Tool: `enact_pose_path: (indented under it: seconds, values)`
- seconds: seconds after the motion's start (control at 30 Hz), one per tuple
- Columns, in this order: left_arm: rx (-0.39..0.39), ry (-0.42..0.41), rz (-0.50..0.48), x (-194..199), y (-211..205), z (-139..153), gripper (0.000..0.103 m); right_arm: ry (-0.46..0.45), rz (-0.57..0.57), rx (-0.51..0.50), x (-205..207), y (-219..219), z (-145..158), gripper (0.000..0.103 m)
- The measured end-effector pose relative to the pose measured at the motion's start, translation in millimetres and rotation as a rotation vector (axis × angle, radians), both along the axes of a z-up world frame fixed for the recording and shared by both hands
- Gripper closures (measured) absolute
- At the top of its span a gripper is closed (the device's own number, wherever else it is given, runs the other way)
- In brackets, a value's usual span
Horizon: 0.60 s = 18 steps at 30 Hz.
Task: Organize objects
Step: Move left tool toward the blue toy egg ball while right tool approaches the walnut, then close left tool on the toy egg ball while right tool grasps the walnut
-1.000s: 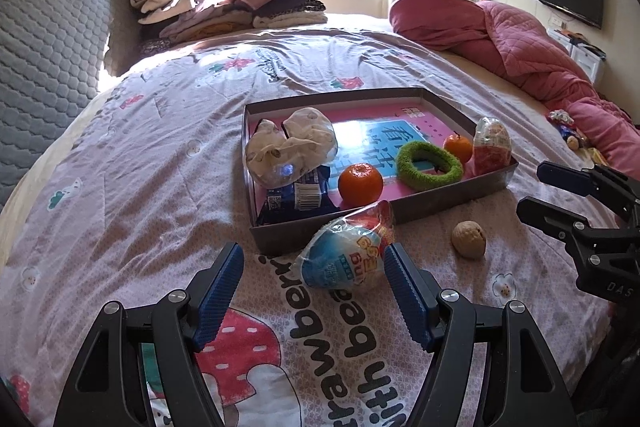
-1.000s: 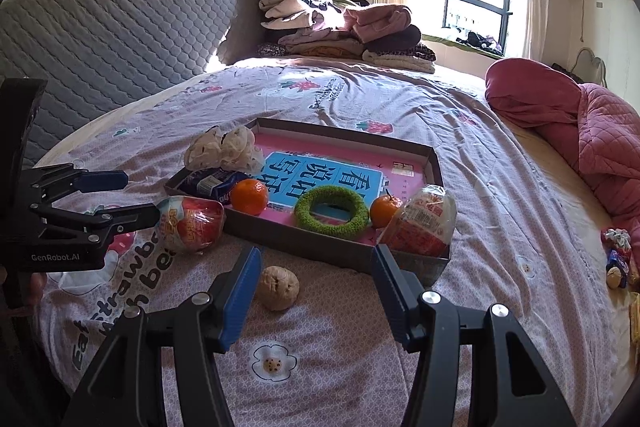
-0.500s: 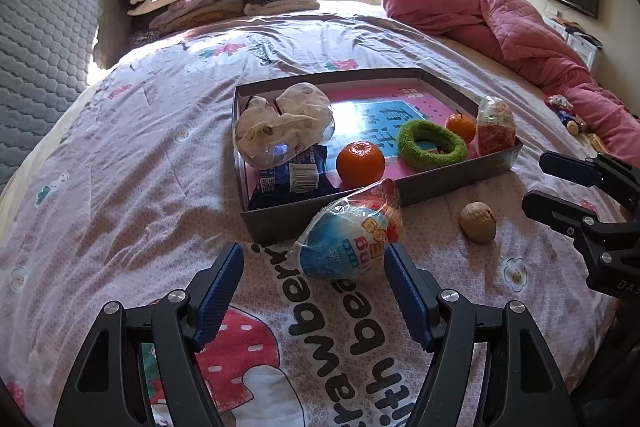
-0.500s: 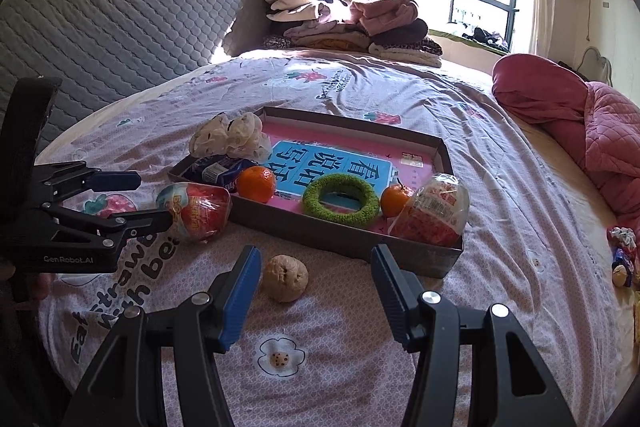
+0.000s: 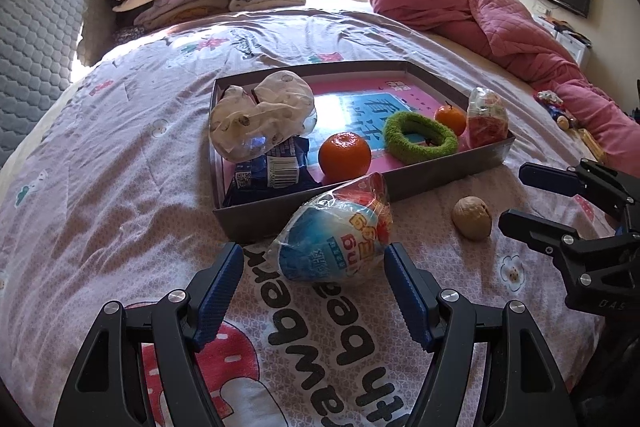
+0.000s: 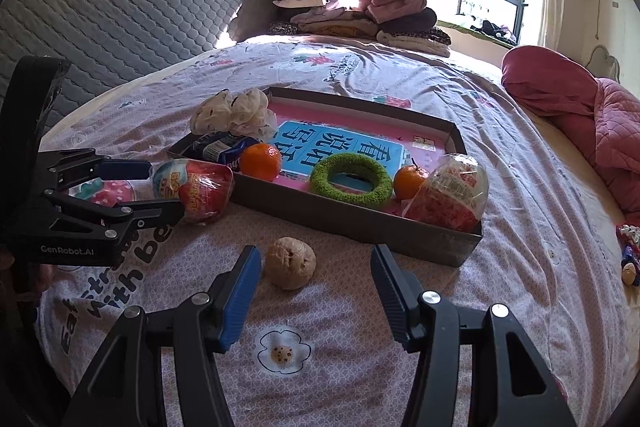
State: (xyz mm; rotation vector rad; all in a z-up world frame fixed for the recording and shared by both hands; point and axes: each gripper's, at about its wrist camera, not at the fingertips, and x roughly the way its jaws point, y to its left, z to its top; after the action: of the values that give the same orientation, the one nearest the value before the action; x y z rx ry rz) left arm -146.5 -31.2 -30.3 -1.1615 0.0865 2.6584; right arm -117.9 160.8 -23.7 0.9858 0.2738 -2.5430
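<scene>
On the bed, the left gripper is spread wide with its blue pads on either side of the wrapped toy egg, which lies on the sheet just outside the near wall of the box. The pads do not yet touch it. Its crinkly film and rounded shell could let it squirt forward against the box wall if the pads close off-centre or too near its narrow end. Inside the box, from left, sit a pale bundle on a blue snack pack, an orange, a green ring, a small orange and a second wrapped egg. Further right, the walnut rests on the sheet between the right gripper's spread fingers, much nearer the left pad. Closing from there may nudge it sideways and roll it over the soft, wrinkled cover.
</scene>
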Motion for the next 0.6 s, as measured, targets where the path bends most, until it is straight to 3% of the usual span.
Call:
enact_pose_path:
  seconds: [0.6]
  values:
    - [0.045, -0.005, -0.055, -8, 12, -3, 0.029, -0.047, 0.021, 0.032, -12, -13, -21, 0.046]
